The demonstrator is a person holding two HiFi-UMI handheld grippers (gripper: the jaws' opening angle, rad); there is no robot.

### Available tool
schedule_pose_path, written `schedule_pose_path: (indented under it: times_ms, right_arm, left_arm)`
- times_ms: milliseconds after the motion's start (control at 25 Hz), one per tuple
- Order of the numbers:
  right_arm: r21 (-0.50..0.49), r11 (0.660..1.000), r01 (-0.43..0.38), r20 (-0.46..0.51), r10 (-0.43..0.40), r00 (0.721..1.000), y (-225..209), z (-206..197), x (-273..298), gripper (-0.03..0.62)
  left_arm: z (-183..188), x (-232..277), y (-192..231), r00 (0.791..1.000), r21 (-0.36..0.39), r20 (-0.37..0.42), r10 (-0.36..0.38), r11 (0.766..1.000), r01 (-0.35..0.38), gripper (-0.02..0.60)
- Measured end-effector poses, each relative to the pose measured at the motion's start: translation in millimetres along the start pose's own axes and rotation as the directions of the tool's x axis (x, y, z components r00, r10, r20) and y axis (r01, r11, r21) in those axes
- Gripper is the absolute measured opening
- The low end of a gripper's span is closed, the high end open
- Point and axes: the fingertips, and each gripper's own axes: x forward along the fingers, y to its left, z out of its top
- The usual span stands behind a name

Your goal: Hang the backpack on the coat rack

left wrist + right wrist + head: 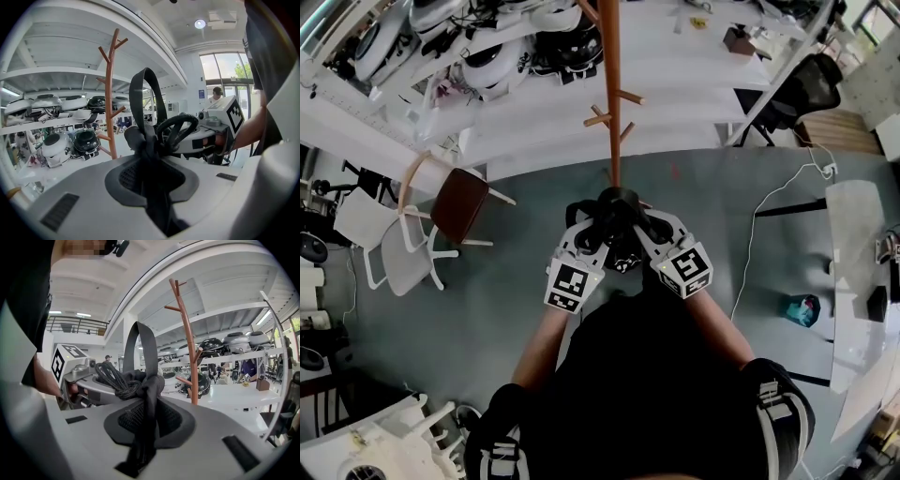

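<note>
the backpack point(619, 223) hangs in the air between my two grippers, just in front of the coat rack point(612, 103) and apart from it; none of the pegs carries it. in the head view i get only a black bunch of fabric and straps. the bag's body is lost under the grippers and my own dark torso.

the left gripper point(587, 227) has its jaws closed tight on a black strap of the backpack, and the right gripper point(660, 225) is clamped on it the same way. in each gripper view the webbing runs down the slot between the pads. a flat strap loop point(134, 96) stands up above the pinch, with a round corded handle point(179, 118) beside it.

the rack's foot is hidden behind the bag, and its top is cut off by the edge of the head view. behind it, white shelves point(61, 72) hold dark rounded gear i cannot identify. a brown chair point(459, 202) stands well off to the left on the grey floor point(694, 187).
</note>
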Motion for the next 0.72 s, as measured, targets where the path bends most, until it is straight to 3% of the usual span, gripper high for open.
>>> schedule_pose_path:
  times_ms: [720]
  right_arm:
    - [0.023, 0.999, -0.035, -0.003, 0.035, 0.999, -64.3, 7.0, 17.9, 0.061]
  left_arm:
    - [21.5, 59.4, 22.7, 1.0, -0.023, -0.007, 0.004, 1.0, -0.004, 0.071]
